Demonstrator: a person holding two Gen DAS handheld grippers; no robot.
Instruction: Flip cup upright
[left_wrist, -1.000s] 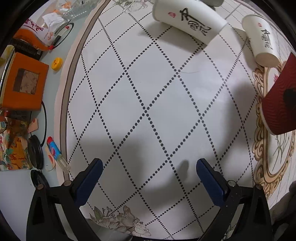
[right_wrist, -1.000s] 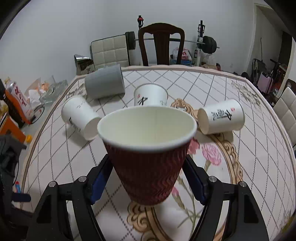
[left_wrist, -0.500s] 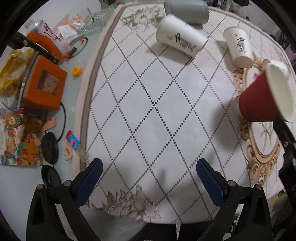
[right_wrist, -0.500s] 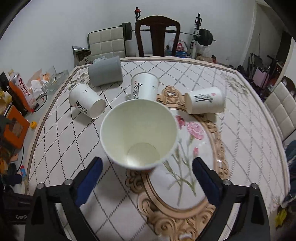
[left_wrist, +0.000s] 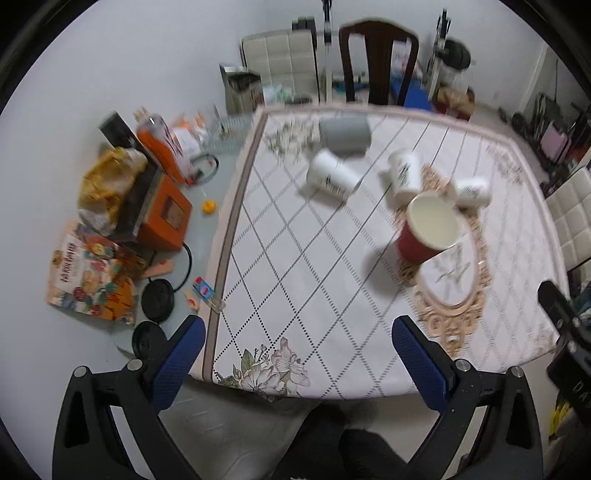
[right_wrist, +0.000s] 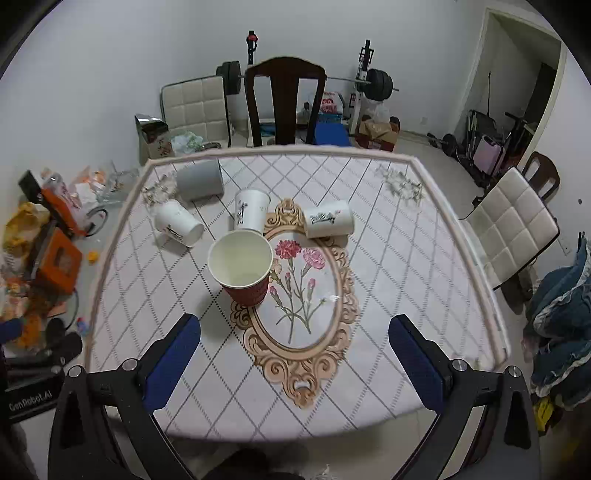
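Note:
A red ribbed paper cup (right_wrist: 242, 271) stands upright on the patterned tablecloth (right_wrist: 391, 280), mouth up, at the left rim of the oval flower motif. It also shows in the left wrist view (left_wrist: 428, 230). Three white paper cups lie on their sides behind it: one at the left (right_wrist: 177, 223), one in the middle (right_wrist: 251, 210), one at the right (right_wrist: 328, 223). A grey cup (right_wrist: 199, 181) lies on its side further back. My right gripper (right_wrist: 293, 365) is open and empty, pulled back near the table's front edge. My left gripper (left_wrist: 295, 363) is open and empty at the front left corner.
A dark wooden chair (right_wrist: 284, 103) stands behind the table and a cream padded chair (right_wrist: 511, 225) at its right. Boxes, bags and cables (left_wrist: 110, 221) clutter the floor to the left. Clothes (right_wrist: 561, 325) are piled at the right.
My right gripper has let go of the red cup, which now stands upright on the table. Both grippers have pulled back and up, away from the cups.

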